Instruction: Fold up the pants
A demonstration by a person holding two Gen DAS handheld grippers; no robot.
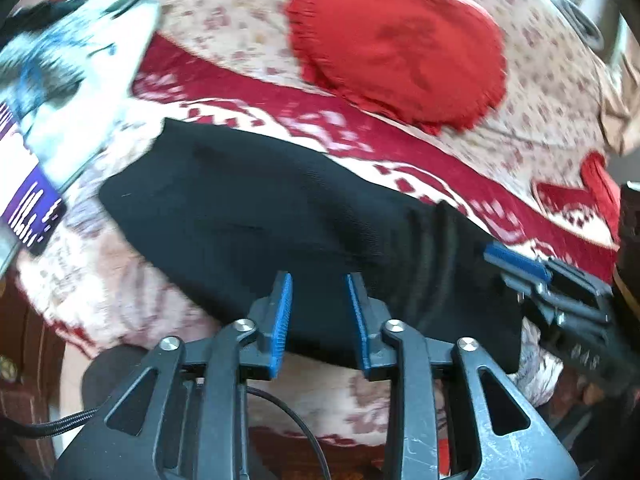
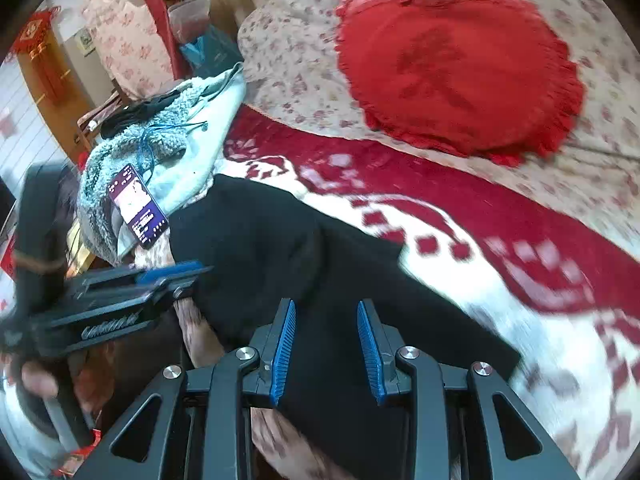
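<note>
We see our left claw [image 1: 320, 312] with its two blue pads [image 1: 282, 312] spread apart, and nothing is pinched between them. The black pants [image 1: 280, 232] lie right under the pads, but we cannot tell if the pads touch the cloth. Our right claw [image 2: 327, 346] looks the same way: two blue pads [image 2: 285, 348] held wide apart, with nothing gripped, hanging over the near part of the pants [image 2: 280, 248].

From the left camera we also see the right claw [image 1: 520, 266] at the side. Its blue tip sits on or just at the bunched edge of the pants. From the right camera we see the left claw [image 2: 176, 276] on the other side, close to the edge of the pants. That part is blurry, so we cannot tell if it touches.

We count one pair of pants. It is black and lies in one long strip across the bed cover [image 2: 460, 208], which is red and white with small flowers further back. We count one round red cushion [image 2: 460, 68] on the bed, well apart from the pants. We count one phone [image 2: 138, 206] with a lit screen. It rests on a fluffy grey and pale blue bundle of cloth [image 2: 180, 152], just beside the far end of the pants.
</note>
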